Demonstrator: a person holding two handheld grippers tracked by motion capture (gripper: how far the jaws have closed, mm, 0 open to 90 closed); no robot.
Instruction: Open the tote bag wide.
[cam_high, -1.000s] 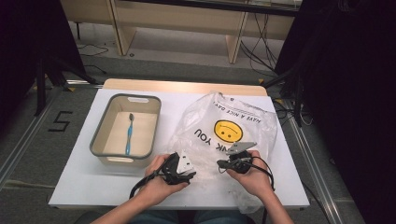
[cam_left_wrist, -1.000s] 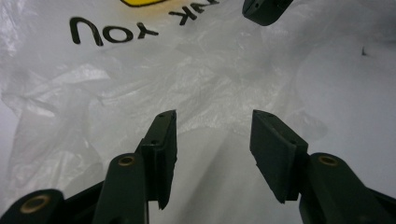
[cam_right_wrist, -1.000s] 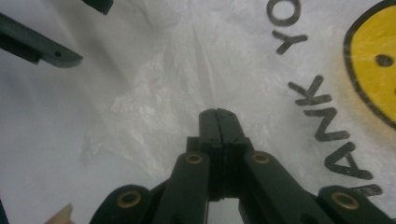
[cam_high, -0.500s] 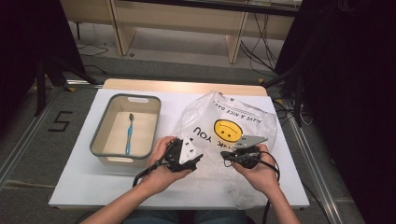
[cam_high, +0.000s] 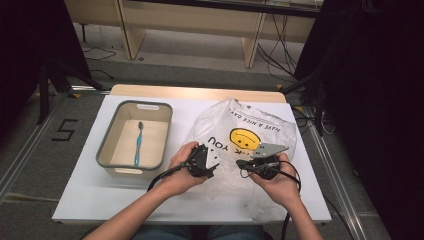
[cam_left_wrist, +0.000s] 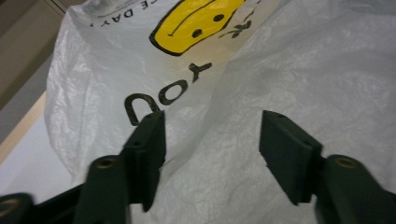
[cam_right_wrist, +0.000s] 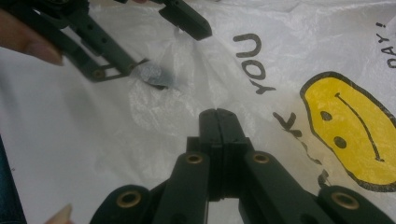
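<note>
You look to be working the bag (cam_high: 245, 145) open. Your right gripper (cam_right_wrist: 218, 114) is clamped shut, apparently pinching a fold of film, though you cannot see plastic between the pads. Your left gripper (cam_left_wrist: 210, 149) stands half open with bag film between its jaws; they have just been closing, the pads not yet pressing. Next, nip the layer ahead of the left jaws and draw it away from the right. Print reads "YOU" and "HAVE A NICE DAY!" beside a yellow smiley (cam_high: 246, 140).
</note>
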